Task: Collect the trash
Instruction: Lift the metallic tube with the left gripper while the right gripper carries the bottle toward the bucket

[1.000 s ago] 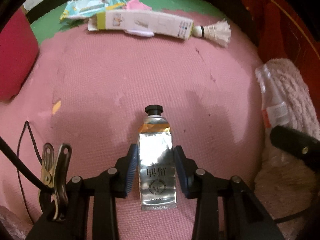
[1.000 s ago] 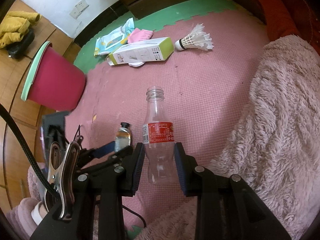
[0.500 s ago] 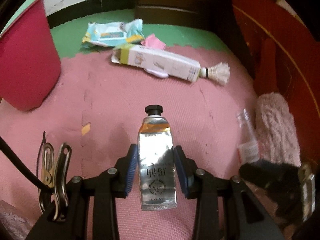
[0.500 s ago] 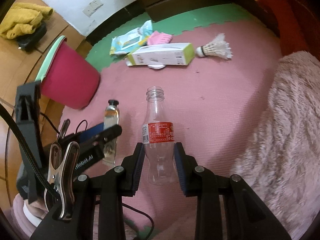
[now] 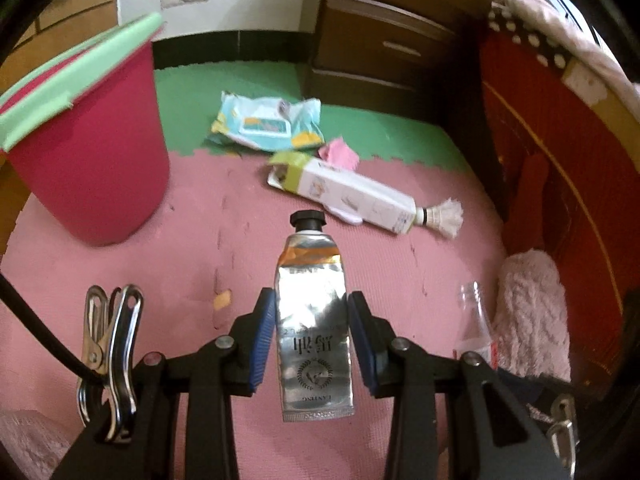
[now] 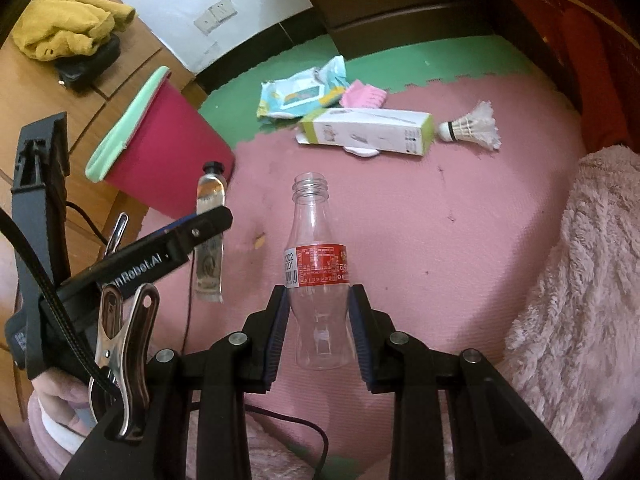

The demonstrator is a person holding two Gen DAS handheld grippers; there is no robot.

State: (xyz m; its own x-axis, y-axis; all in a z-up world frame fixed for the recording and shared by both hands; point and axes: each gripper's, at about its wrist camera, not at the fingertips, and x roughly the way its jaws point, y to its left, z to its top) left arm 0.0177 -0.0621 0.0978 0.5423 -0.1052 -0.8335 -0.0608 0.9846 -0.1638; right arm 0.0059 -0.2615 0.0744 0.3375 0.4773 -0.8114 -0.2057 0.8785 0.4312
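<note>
My left gripper [image 5: 311, 324] is shut on a silver tube [image 5: 312, 320] with a black cap, held up off the pink mat. The same tube [image 6: 209, 240] shows in the right wrist view, at the left. My right gripper [image 6: 318, 320] is shut on a clear plastic bottle [image 6: 318, 276] with a red label and no cap; the bottle [image 5: 474, 328] also shows low on the right in the left wrist view. A red bin [image 5: 86, 160] with a green rim stands at the left; in the right wrist view the bin [image 6: 160, 148] is upper left.
On the mat farther off lie a white and green carton [image 5: 352, 196], a shuttlecock [image 5: 444, 216], a blue wipes packet [image 5: 268, 126] and pink paper [image 5: 340, 154]. A fluffy pink rug [image 6: 580, 280] lies at the right. Dark drawers [image 5: 384, 40] stand behind.
Both grippers have risen with their loads, so the mat looks farther away. The red bin and the back wall have come into view in the left wrist frame.
</note>
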